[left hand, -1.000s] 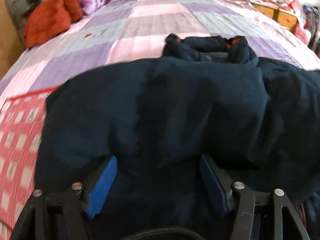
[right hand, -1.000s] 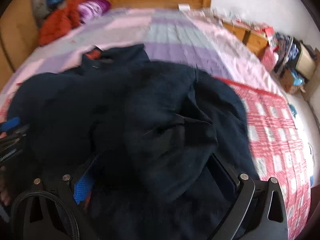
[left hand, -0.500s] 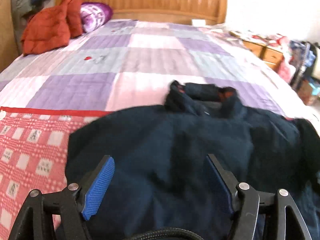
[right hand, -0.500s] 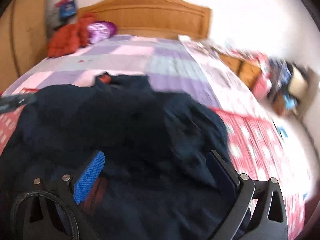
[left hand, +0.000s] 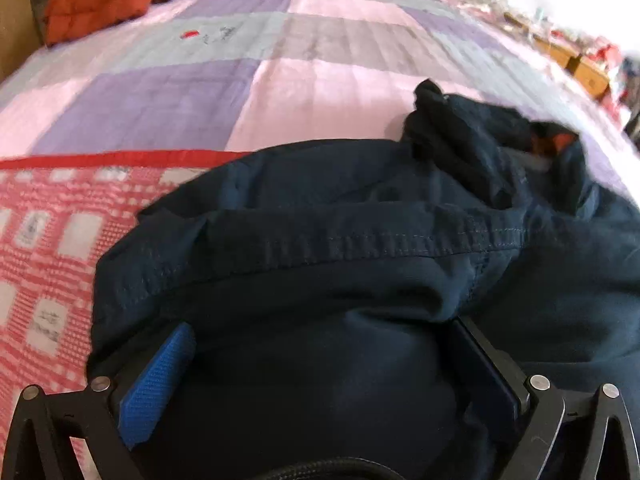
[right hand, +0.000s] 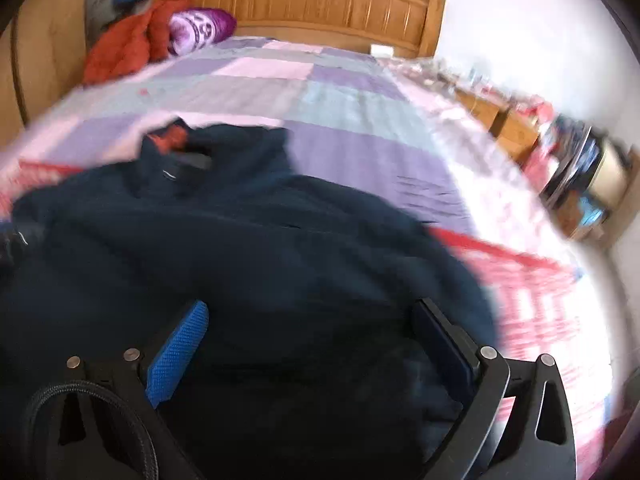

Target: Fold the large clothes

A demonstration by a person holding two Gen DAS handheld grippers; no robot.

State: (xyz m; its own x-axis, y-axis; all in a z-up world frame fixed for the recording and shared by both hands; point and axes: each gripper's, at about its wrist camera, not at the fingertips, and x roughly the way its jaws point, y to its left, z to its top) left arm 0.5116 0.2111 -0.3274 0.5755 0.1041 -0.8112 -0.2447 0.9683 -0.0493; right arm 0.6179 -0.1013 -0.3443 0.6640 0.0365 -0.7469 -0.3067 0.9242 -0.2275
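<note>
Navy fabric fills the lower half of both wrist views: a large jacket [left hand: 360, 240] lies bunched on the bed [left hand: 280, 80], its collar [left hand: 500, 140] toward the headboard [right hand: 320, 4] with an orange-red lining showing inside.

Left gripper [left hand: 324, 344]: jaws spread as wide as they go, having just been opening. Jacket cloth lies between them and a fold drapes over the tip of the right-hand finger, but the blue ribbed pad [left hand: 156, 388] stands clear of the cloth, so nothing is clamped.

Right gripper [right hand: 308, 324]: jaws apart, with cloth lying under and between them. Motion blur makes contact hard to judge; the pads do not appear to press on it.

Materials and shapes: the jacket is a smooth woven cloth with a double-stitched seam [left hand: 400, 240] running across the left view. It rests partly on a red-and-white checked blanket [left hand: 48, 260] with a plain red border, and partly on a quilted cover of pink, purple and grey squares. The headboard is slatted wood. An orange garment [right hand: 120, 52] and a purple pillow [right hand: 200, 28] sit at the far left corner.

Change from one second ago: the left jaws stood narrower then, and the seam was not exposed. The right jaws then held a raised fold, which now lies flatter.
</note>
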